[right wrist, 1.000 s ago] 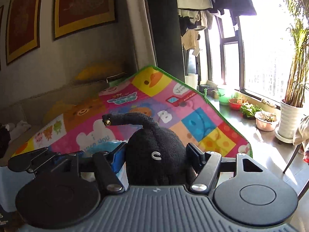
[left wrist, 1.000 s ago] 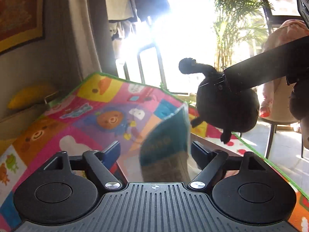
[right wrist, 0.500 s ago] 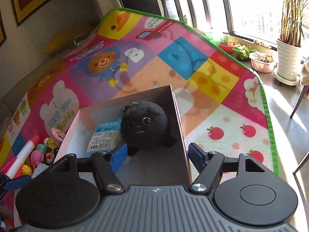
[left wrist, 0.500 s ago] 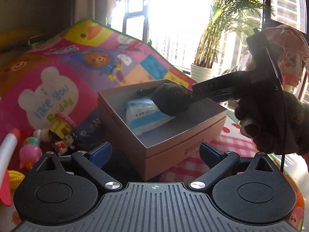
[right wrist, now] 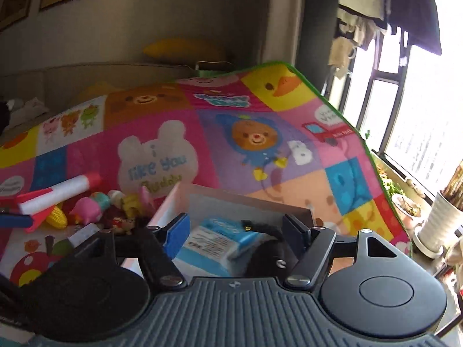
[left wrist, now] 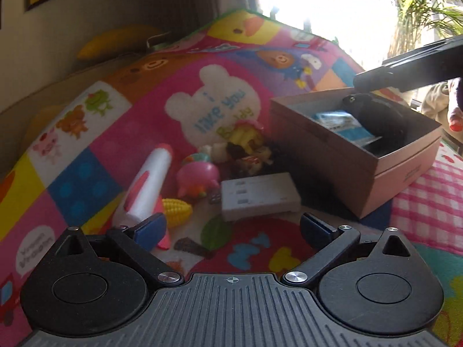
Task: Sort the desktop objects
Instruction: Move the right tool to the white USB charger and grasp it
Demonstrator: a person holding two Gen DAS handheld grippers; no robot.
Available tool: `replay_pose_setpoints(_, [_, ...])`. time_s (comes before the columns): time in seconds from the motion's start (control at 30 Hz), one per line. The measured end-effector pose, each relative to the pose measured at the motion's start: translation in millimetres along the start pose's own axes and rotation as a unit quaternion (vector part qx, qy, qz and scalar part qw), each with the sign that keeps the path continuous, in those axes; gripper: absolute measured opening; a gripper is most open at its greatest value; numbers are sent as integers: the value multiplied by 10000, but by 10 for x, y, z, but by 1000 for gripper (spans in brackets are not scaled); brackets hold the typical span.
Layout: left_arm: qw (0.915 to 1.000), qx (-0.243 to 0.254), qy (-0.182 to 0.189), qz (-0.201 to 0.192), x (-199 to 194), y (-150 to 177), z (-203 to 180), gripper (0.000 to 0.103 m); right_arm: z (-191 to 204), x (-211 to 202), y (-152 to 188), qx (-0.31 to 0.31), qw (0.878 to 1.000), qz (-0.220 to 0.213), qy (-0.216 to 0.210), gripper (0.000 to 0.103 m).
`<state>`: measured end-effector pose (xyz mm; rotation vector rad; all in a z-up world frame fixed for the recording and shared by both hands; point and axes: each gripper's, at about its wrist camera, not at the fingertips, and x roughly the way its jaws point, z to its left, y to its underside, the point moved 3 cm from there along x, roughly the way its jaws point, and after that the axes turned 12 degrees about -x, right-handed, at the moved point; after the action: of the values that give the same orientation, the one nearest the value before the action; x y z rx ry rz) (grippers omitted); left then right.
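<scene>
- Your left gripper [left wrist: 231, 228] stands wide apart with nothing between its blue pads, aimed over the toy pile on the play mat [left wrist: 86, 156]; its jaws have just been opening.
- Your right gripper [right wrist: 235, 232] hangs over the cardboard box [left wrist: 358, 173], jaws partly apart. The black plush toy [left wrist: 382, 124] and the blue-and-white pouch [right wrist: 220, 240] lie in the box below it. Pads look clear of both, so count it as holding nothing.
- Nearest unsorted piece: the white rectangular block [left wrist: 260, 199], flat on the mat just ahead of your left gripper. Likely stiff and light, and smooth-sided, so it may slip. Take it across the short width, pads square on the long edges.
- Toy rocket [left wrist: 150, 182]: looks like foam, light and squashy. Grip the white body mid-length, not the red fins.
- Toy corn [left wrist: 176, 211] and pink pig toy [left wrist: 196, 179]: small, rounded, probably hard plastic; liable to roll or squirt out. Close slowly across the widest part.
- The yellow and brown figures [left wrist: 246, 147] behind are jumbled, touching one another; I cannot tell them apart.
</scene>
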<state>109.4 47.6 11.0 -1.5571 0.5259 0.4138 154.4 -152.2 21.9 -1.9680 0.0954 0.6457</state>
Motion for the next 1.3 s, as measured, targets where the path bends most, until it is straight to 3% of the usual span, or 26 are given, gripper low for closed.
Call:
replay_pose_setpoints(0.13, [9993,-295,-126,181,-67,12,373,101,711,21,-141,-312,9958,-40,-859,62])
replay_pose_setpoints(0.23, [9992,-163,-243,290,-140,92,523,102,1113,140,-182,-204,9928,143,-1175,59])
replay_pose_setpoints(0.37, [9987,-52,-144,477,-222,232,633,102,1488,403,-178,92,9946,601,-840,62])
replay_pose_setpoints(0.43, [9988,-77,-108,467,-269,266,687,102,1569,532,-152,382,9932,844,-700,73])
replay_pose_setpoints(0.57, [9991,-174,-96,363,-346,272,802,103,1641,722,-96,842,9874,1238,-509,81])
replay_pose_setpoints(0.6, [9991,-204,-96,350,-348,271,826,103,1662,755,-97,886,9873,1249,-429,86])
replay_pose_setpoints(0.7, [9988,-308,-134,349,-332,275,890,103,1726,865,-122,837,9888,1227,-126,87])
replay_pose_setpoints(0.77, [9985,-389,-140,348,-329,274,928,103,1744,906,-129,735,9903,1174,90,78])
replay_pose_setpoints(0.83, [9984,-430,-146,339,-333,274,951,103,1754,868,-130,550,9925,1092,78,50])
replay_pose_setpoints(0.97, [9981,-458,-226,344,-330,267,948,103,1749,721,-78,250,9936,1097,-19,44])
replay_pose_setpoints(1.0, [9981,-452,-236,343,-334,263,937,103,1727,694,-53,266,9935,1102,44,45])
replay_pose_setpoints(1.1, [9985,-377,-207,334,-369,264,888,103,1628,632,49,631,9912,1157,84,70])
replay_pose_setpoints(1.3, [9983,-335,-297,373,-375,260,882,103,1701,710,84,572,9918,1109,266,83])
